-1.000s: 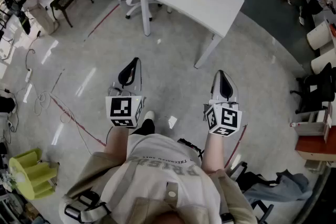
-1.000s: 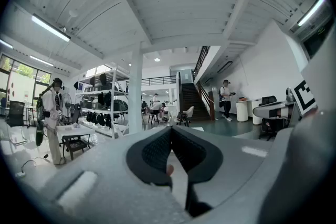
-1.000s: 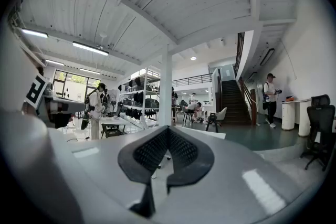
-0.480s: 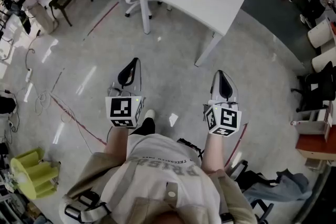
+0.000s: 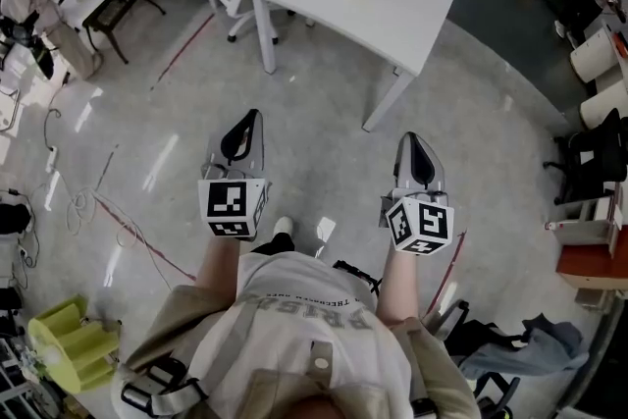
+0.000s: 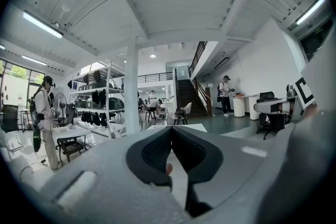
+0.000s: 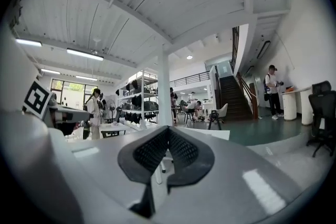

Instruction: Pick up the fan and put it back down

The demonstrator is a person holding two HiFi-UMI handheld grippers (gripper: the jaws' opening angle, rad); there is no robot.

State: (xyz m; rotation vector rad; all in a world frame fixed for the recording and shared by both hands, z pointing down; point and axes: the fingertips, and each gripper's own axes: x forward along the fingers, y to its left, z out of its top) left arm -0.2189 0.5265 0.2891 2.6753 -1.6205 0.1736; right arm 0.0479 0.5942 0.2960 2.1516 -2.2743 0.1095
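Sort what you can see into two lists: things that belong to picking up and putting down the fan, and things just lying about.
For the job:
- left gripper, shut, empty
- right gripper, shut, empty
- what looks like a standing fan, far off near the shelves

Lying about:
- white table
- yellow stand
- floor cables

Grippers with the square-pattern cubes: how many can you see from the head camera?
2. The left gripper is at the picture's left and the right gripper at its right. Both are held out over the floor, jaws shut and empty. No others seem hidden.
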